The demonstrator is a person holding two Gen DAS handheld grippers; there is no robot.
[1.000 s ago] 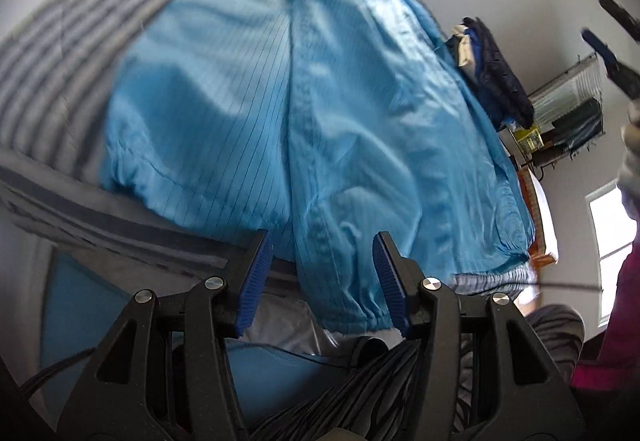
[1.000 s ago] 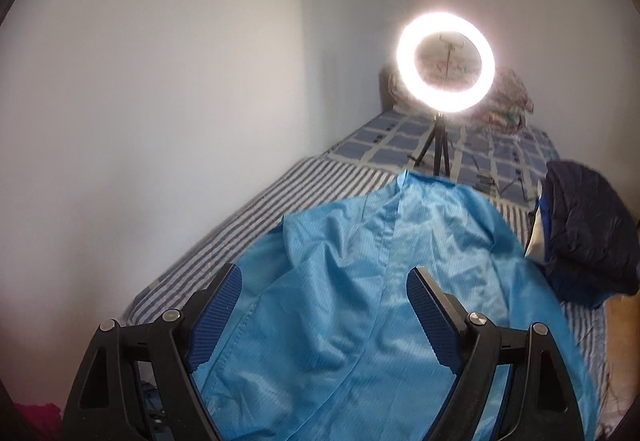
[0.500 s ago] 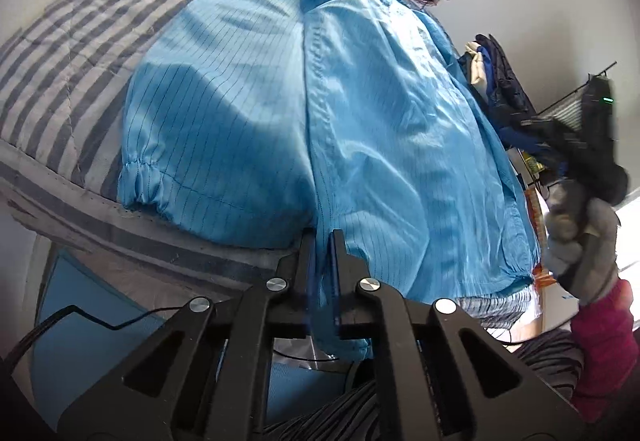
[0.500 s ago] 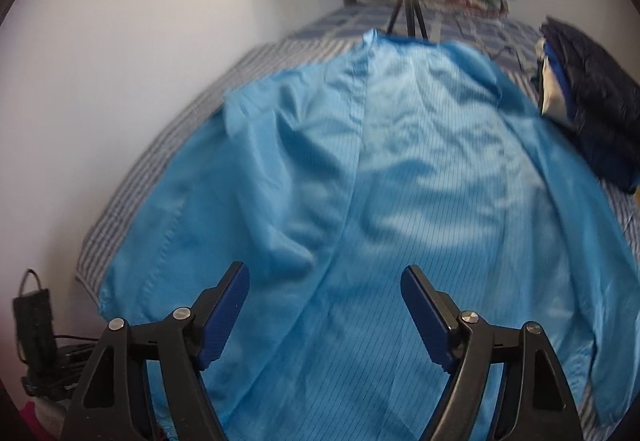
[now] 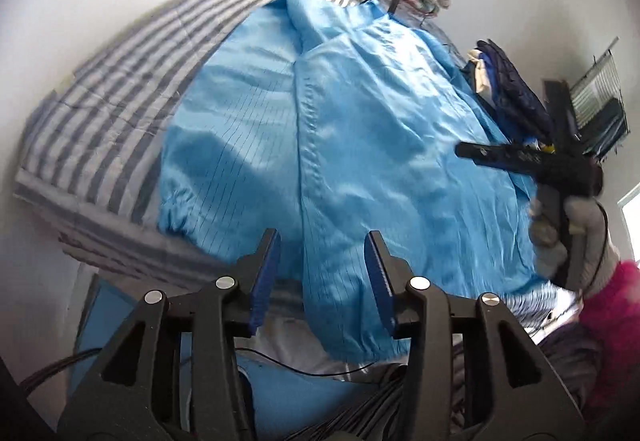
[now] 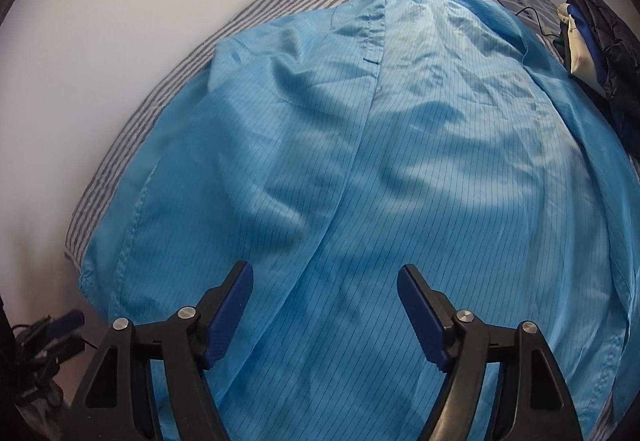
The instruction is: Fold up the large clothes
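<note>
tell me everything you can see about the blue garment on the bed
The blue garment is a large, light blue coat or gown of thin, slightly shiny fabric with fine dark pinstripes. It lies spread out, lightly wrinkled, on the striped bed cover, collar toward the ring light stand, a stitched seam running down its middle. Gathered elastic cuffs show at its near edge, which hangs over the bed's edge. Neither gripper visibly grips it.

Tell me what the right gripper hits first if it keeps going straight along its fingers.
Most likely the blue garment spread on the bed: the closing right gripper points down at its fabric, with nothing between the jaws. Depth is unclear.
</note>
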